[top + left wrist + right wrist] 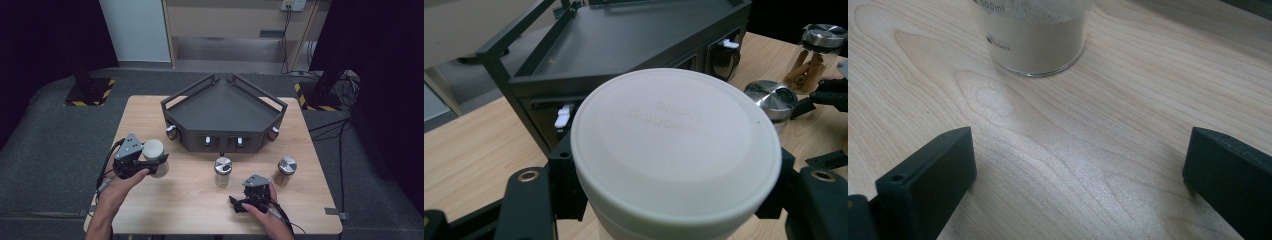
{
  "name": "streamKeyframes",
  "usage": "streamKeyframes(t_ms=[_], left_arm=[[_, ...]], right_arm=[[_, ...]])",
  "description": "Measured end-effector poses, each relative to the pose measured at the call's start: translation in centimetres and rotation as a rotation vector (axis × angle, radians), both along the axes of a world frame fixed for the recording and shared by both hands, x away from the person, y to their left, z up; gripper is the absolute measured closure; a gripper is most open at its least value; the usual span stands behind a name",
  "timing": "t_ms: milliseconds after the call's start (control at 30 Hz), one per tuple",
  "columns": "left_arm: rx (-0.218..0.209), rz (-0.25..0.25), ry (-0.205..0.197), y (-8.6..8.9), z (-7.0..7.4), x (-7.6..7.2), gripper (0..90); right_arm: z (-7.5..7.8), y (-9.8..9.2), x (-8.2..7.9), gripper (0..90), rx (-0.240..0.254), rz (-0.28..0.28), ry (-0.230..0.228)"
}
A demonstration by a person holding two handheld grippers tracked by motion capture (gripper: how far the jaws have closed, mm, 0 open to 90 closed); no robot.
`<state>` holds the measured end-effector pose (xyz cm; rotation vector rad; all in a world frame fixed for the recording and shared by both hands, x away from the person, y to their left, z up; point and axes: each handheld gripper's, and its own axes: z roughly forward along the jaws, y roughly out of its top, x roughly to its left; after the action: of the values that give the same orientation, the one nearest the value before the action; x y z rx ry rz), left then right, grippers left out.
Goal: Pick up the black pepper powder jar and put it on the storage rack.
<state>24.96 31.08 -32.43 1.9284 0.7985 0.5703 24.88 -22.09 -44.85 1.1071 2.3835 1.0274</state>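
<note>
Wooden table, dark rack behind. Left claw clamped on white-lidded jar just under the lid. Rigid, smooth, probably slippery; grip the body, keep upright. Right claw apart, empty.

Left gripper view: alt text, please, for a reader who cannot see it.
A white-lidded jar is clamped between the left gripper's black fingers. Behind it stands a dark angular tray on a wooden table, with two metal-lidded jars at right.
</note>
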Motion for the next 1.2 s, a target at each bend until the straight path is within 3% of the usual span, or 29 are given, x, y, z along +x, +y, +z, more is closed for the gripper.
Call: streamKeyframes(t_ms=[133, 533, 800, 1200], left_arm=[[-0.023, -0.015, 0.005, 0.0, 0.2, 0.7, 32.7], [0.020, -0.075, -0.002, -0.7, 1.8, 2.2, 32.7], [0.018, -0.118, -0.003, -1.5, 2.8, 3.5, 32.7], [0.057, -0.158, -0.002, -2.8, 4.7, 5.4, 32.7]], right_arm=[[0.0, 0.0, 0.0, 0.6, 0.000, 0.000, 0.000], [0.0, 0.0, 0.0, 0.6, 0.000, 0.000, 0.000], [0.0, 0.0, 0.0, 0.6, -0.001, -0.001, 0.000], [0.0, 0.0, 0.0, 0.6, -0.001, 0.000, 0.000]])
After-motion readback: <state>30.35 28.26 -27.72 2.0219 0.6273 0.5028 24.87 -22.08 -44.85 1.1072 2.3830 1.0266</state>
